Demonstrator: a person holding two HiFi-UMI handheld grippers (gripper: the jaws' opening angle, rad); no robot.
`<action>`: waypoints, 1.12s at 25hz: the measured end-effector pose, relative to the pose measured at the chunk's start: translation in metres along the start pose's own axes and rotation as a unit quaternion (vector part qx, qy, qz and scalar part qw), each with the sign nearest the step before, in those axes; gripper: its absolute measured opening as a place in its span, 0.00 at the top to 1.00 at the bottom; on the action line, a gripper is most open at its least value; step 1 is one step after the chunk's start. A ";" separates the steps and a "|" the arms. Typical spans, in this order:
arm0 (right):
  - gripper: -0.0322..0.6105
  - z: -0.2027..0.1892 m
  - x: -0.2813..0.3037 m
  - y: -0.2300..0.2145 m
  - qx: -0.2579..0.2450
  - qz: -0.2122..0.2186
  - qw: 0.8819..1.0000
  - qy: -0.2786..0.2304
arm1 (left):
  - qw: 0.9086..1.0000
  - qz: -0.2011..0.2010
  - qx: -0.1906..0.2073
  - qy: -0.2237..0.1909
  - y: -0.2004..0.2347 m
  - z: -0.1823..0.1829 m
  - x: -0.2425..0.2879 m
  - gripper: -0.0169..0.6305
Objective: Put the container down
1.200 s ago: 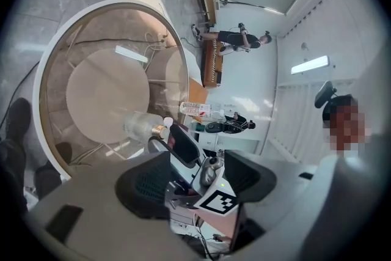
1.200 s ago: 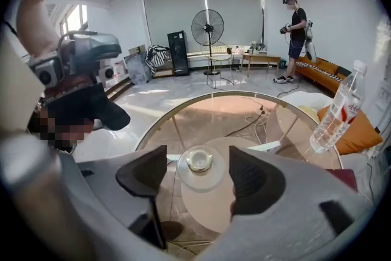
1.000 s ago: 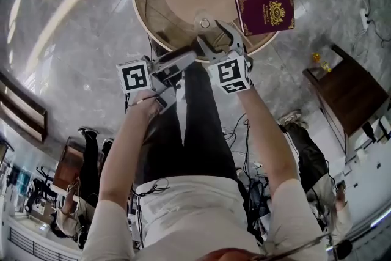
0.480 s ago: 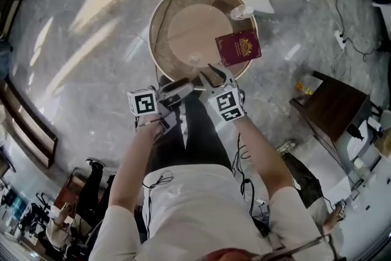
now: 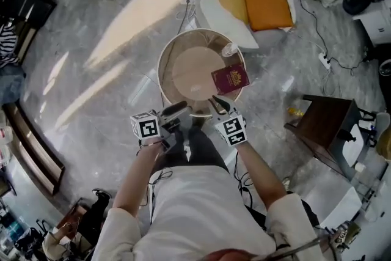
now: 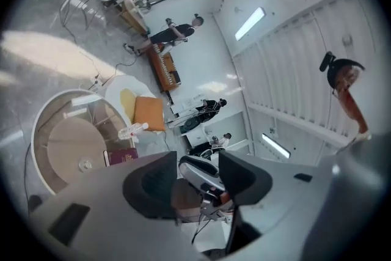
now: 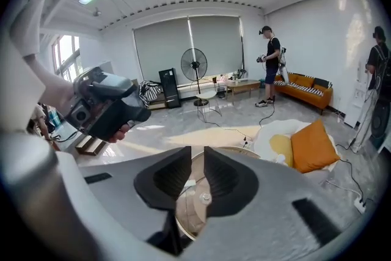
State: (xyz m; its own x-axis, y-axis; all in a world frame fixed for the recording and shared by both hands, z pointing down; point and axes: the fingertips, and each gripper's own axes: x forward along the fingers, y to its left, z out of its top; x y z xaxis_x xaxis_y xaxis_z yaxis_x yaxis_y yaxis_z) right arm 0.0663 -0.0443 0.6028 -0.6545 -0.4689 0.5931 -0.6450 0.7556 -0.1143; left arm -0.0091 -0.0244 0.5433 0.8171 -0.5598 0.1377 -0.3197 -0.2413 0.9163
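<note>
Forearms reach forward from the person's body, side by side, each hand holding its tool above the near edge of the round table with pale wooden top and clear rim (image 5: 164, 70). The left gripper (image 5: 181, 110) lies nearly level and rolled to one side. The right gripper (image 5: 220, 104) slants down toward the table.

The left gripper's jaws have just been closing a little, yet they stand well apart and hold nothing. Only the right gripper and the hand that holds it show through their gap, farther off. The right gripper's jaws have just been closing too. A narrow slit is left between them and nothing is clamped in it.

The small clear round container (image 7: 206, 197) stands alone on the table's wooden top, touched by neither tool. The right gripper view shows it through the slit between the jaws, and also shows the left gripper (image 7: 104, 107) in its hand above the table. The left gripper view shows the container (image 6: 85, 163) beside a burgundy booklet with gold crest (image 6: 120, 156) and a clear plastic bottle (image 6: 133, 129) lying at the table's far rim. In the head view the booklet (image 5: 230, 79) and bottle (image 5: 230, 49) are plain, but the container is too small to make out. Beyond the table lies an orange cushion (image 5: 267, 2).
</note>
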 end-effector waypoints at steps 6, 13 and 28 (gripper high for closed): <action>0.90 0.047 -0.054 0.005 0.011 -0.021 0.999 -0.029 | 0.995 0.002 0.100 -0.003 -0.062 0.020 -0.017 0.68; 0.92 0.091 -0.101 0.017 0.004 -0.047 0.997 -0.056 | 0.985 0.008 0.175 0.000 -0.108 0.035 -0.033 0.74; 0.96 0.146 -0.179 0.044 0.014 -0.076 0.988 -0.135 | 0.962 0.010 0.269 -0.051 -0.176 0.060 -0.065 0.92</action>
State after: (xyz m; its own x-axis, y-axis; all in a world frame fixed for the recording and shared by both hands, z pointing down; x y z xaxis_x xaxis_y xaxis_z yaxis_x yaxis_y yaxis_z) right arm 0.0977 0.0059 0.3751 -0.6282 -0.6833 0.3721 -0.7518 0.6562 -0.0641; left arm -0.0343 0.0071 0.3503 0.7663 -0.6361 0.0900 -0.5584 -0.5901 0.5831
